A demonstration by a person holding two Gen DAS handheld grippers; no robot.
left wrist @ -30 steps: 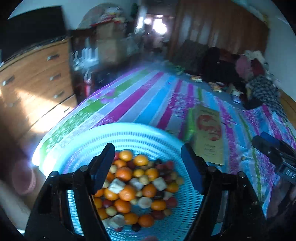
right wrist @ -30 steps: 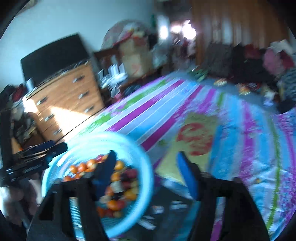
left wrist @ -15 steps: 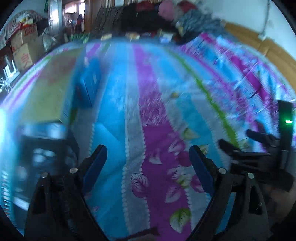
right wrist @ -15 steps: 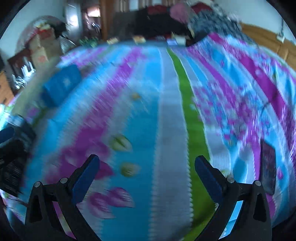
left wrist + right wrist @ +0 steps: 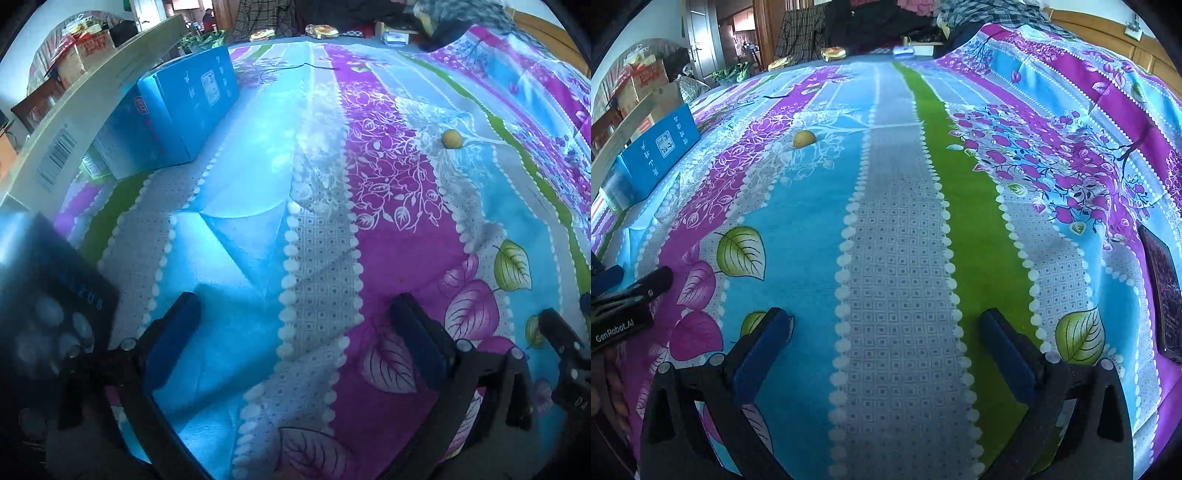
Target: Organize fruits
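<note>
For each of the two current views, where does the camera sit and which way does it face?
Left wrist: on the left gripper, facing along the striped bedspread toward the blue box; the other gripper's tip shows at right.
Right wrist: on the right gripper, facing up the bed toward its far end; the left gripper intrudes at the left edge.
Shared: the yellow fruit, blue box, bedspread.

A small round yellow fruit (image 5: 804, 139) lies alone on the striped floral bedsheet (image 5: 894, 258), far and left. A blue cardboard box (image 5: 659, 147) sits farther left, near the sheet's edge.
</note>
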